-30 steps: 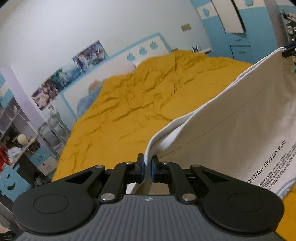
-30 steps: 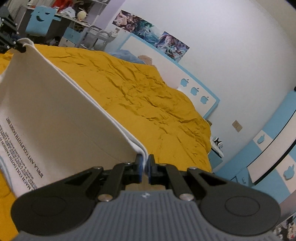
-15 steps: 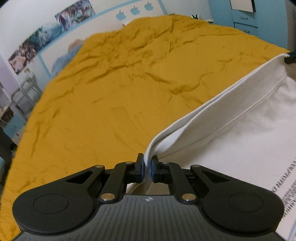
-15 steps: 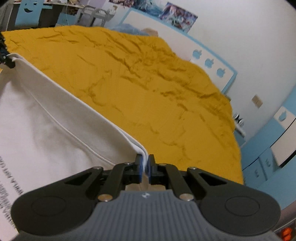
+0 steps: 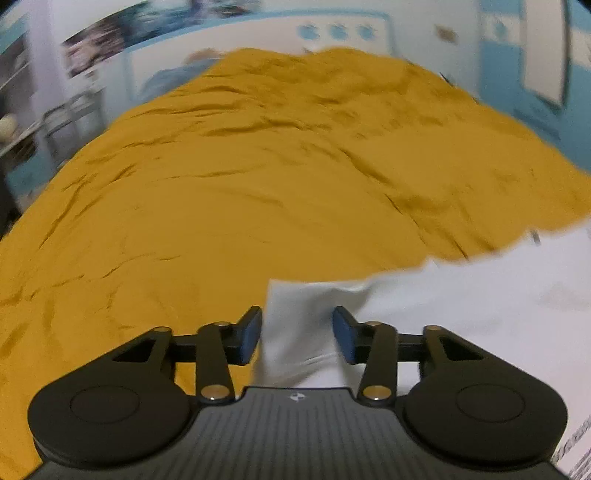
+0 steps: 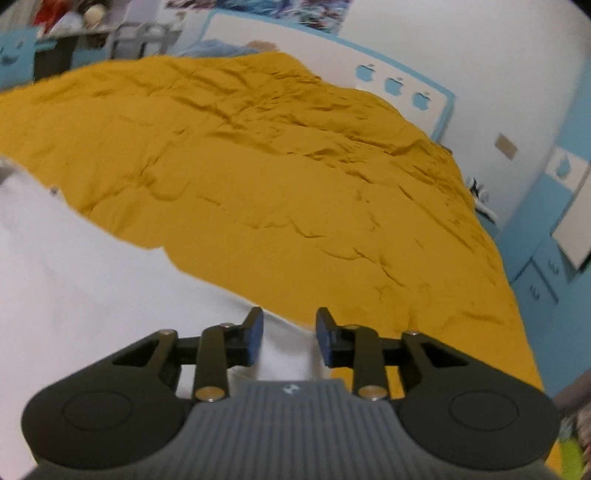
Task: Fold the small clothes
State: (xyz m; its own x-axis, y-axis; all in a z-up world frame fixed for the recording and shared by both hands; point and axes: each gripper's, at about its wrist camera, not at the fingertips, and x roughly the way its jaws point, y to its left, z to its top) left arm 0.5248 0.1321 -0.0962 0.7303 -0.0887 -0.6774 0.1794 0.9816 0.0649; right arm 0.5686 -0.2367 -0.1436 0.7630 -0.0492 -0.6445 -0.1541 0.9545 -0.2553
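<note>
A white garment with small black printed text point(image 5: 461, 306) lies on the yellow bedspread point(image 5: 258, 184). My left gripper point(image 5: 297, 338) is open, with the garment's left corner lying loose between its blue-padded fingers. In the right wrist view the same white garment point(image 6: 92, 280) spreads to the left. My right gripper point(image 6: 288, 338) is open over the garment's right corner, which lies between its fingers on the yellow bedspread point(image 6: 295, 184). Both views are blurred by motion.
The bed's white and blue headboard point(image 6: 399, 85) stands at the far end against a white wall. Blue cabinets point(image 6: 546, 266) stand right of the bed. A desk and shelves with clutter point(image 6: 55, 33) stand at its left.
Both grippers were shut on the garment's top corners and held it up. They lowered it onto the bed, opened, and let the corners go.
</note>
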